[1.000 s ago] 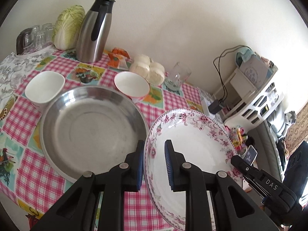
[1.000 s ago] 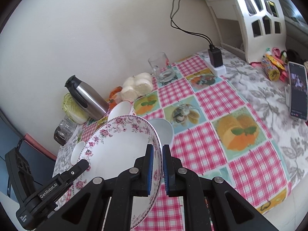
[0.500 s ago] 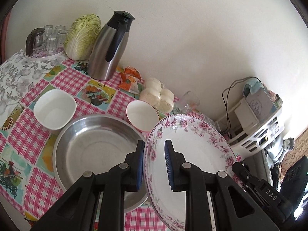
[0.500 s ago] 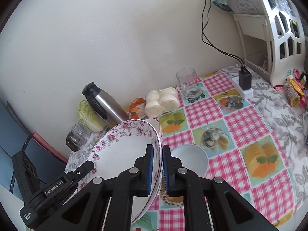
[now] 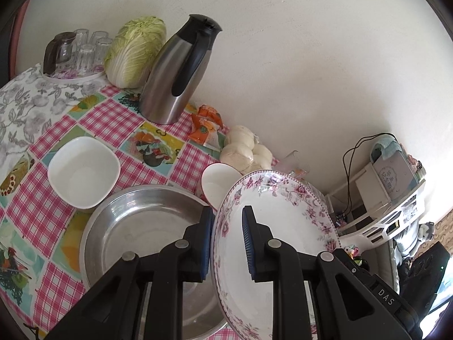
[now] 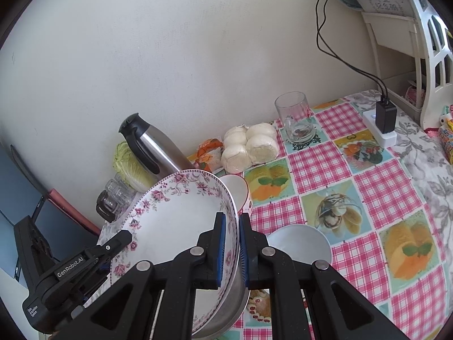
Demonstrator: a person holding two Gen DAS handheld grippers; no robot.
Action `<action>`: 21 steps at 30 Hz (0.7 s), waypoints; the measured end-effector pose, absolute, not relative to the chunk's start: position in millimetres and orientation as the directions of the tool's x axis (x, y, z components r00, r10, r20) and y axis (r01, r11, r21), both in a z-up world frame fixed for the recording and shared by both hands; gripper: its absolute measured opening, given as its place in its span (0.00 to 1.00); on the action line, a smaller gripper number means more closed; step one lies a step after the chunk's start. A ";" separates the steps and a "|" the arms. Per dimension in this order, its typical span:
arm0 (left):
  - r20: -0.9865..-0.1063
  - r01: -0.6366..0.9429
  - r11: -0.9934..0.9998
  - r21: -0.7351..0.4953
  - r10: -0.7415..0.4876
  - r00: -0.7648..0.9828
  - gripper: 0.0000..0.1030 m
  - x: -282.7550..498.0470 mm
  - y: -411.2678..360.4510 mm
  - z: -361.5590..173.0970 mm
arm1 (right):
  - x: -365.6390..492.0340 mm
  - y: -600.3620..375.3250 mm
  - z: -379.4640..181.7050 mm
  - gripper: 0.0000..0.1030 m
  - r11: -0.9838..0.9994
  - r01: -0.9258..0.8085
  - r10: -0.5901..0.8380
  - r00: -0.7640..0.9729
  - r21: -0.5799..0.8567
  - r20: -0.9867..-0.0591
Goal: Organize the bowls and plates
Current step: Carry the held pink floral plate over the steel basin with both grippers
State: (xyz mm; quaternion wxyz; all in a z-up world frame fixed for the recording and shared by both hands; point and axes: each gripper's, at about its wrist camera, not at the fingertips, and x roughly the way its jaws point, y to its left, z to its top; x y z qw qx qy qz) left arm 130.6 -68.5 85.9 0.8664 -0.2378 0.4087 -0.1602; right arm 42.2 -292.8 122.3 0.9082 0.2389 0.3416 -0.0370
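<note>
- One flowered plate [image 5: 286, 226] with pink roses on its rim is held up, tilted, over the edge of the steel pan [image 5: 141, 226]; nothing lies in the plate
- The left gripper [image 5: 226, 243] has its blue pads closed on the plate's left rim, one pad outside and one inside
- The right gripper [image 6: 232, 252] pinches the plate's right rim, with its pads almost together on the thin edge
- One big steel pan sits on the checked tablecloth [image 5: 107, 119], and it is empty
- Three white bowls are on the table: a square bowl [image 5: 83, 171] next to the pan, a round bowl with a red rim [image 5: 216, 180] behind the plate, and a plain round bowl [image 6: 300, 243] by the right gripper; all three are empty
- One steel jug [image 5: 175, 70] with a black lid and handle stands by the wall
- One cabbage [image 5: 134, 49] leans beside the jug
- A tray of small glasses [image 5: 82, 51] is in the corner; I count about four, plus one dark little pitcher
- One glass mug [image 6: 296, 117] stands empty on a mat
- One clear bag of white buns [image 6: 250, 147] holds about four buns
- One orange snack packet [image 5: 205, 126] lies next to the buns
- One black plug [image 6: 385, 114] sits in a white socket block
- The left gripper's side reads "GenRobot.AI", and the right one reads "DAS"
- A white rack [image 6: 424, 42] holds a card with writing too small to read
</note>
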 end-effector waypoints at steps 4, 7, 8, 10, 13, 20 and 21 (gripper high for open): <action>-0.642 0.061 0.838 -0.542 -0.459 0.614 0.20 134.3 -60.4 76.4 | 50.3 -287.7 110.2 0.10 0.882 0.229 0.112 0.746 0.411 -0.656; -0.647 0.040 0.832 -0.553 -0.459 0.609 0.20 137.5 -51.8 66.8 | 56.4 -281.0 103.4 0.10 0.888 0.220 0.120 0.736 0.403 -0.667; -0.648 0.034 0.830 -0.557 -0.460 0.608 0.20 138.0 -48.7 63.8 | 58.4 -278.7 101.0 0.10 0.889 0.216 0.126 0.732 0.403 -0.669; -0.654 0.023 0.832 -0.555 -0.453 0.606 0.20 138.8 -43.0 58.1 | 62.9 -274.1 95.9 0.10 0.889 0.208 0.139 0.725 0.407 -0.675; -0.661 0.004 0.828 -0.560 -0.449 0.601 0.20 140.6 -33.8 50.0 | 70.6 -266.8 88.3 0.10 0.894 0.201 0.149 0.711 0.402 -0.687; -0.697 -0.058 0.835 -0.548 -0.417 0.584 0.20 147.7 -15.4 34.1 | 84.6 -251.8 64.3 0.10 0.890 0.192 0.189 0.672 0.415 -0.716; -0.703 -0.067 0.834 -0.547 -0.415 0.578 0.20 148.9 -13.2 30.9 | 86.5 -250.2 60.5 0.10 0.889 0.195 0.192 0.664 0.414 -0.723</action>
